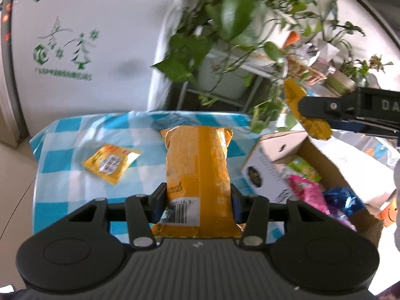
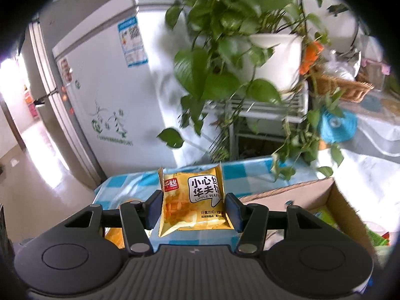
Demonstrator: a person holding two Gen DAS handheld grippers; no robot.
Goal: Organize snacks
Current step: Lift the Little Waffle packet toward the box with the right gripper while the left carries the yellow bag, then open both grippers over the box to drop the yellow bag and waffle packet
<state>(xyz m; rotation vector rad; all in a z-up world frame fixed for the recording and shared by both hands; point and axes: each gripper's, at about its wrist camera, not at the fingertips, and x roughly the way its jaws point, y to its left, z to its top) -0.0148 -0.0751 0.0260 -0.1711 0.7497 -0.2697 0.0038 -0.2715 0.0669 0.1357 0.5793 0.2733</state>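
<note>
The left claw (image 1: 198, 200) is clenched on a long yellow snack bag (image 1: 197, 165) above the checked tabletop (image 1: 67, 160). The right claw (image 2: 193, 208) grips a small waffle packet (image 2: 192, 200) near the tabletop's far edge. 1 more yellow packet (image 1: 111, 162) lies flat on open cloth at left. The cardboard box (image 1: 332, 157) of snacks sits at right; a trailing plant (image 1: 225, 25) hangs beyond.

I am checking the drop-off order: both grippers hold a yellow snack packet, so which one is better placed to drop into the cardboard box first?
Right, probably. In the left wrist view the right gripper holds its small yellow waffle packet above the open cardboard box's far rim, while the left gripper, clamping the long yellow packet, is over the blue checked tablecloth.
</note>
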